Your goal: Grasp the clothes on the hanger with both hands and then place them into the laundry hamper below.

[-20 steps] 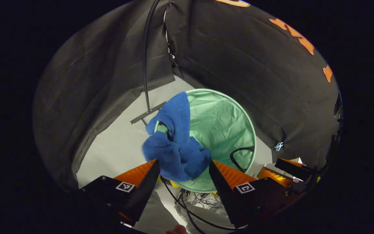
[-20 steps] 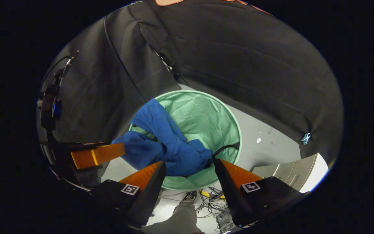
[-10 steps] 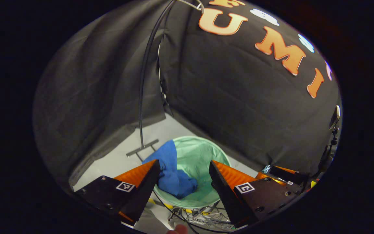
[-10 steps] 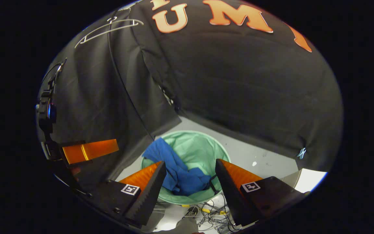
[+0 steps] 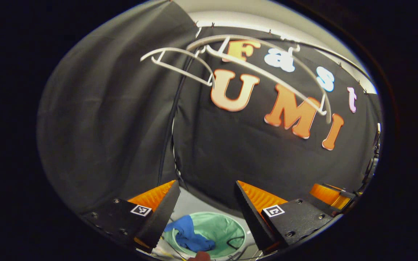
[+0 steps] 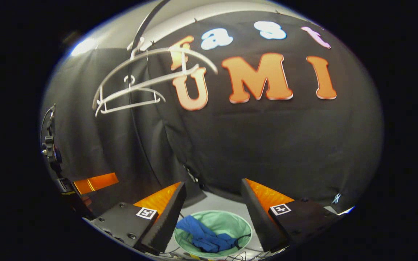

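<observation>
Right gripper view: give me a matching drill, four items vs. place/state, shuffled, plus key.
Items:
1. blue clothes
2. white hangers
3. laundry hamper
4. right gripper

States:
A. bare, hanging high against the booth wall
B. on the floor, mint green, holding fabric
C. jaws apart, nothing between them
D. heaped inside the hamper, one end draped on its rim

Pairs: 1-D, 2-A, 3-B, 4-C

Clothes (image 6: 203,237): inside the laundry hamper (image 6: 230,224), partly draped over its left rim.
Laundry hamper: on the floor (image 6: 216,201), below both tools (between each tool's fingers).
Hangers (image 6: 132,90): high up, before the booth wall.
</observation>
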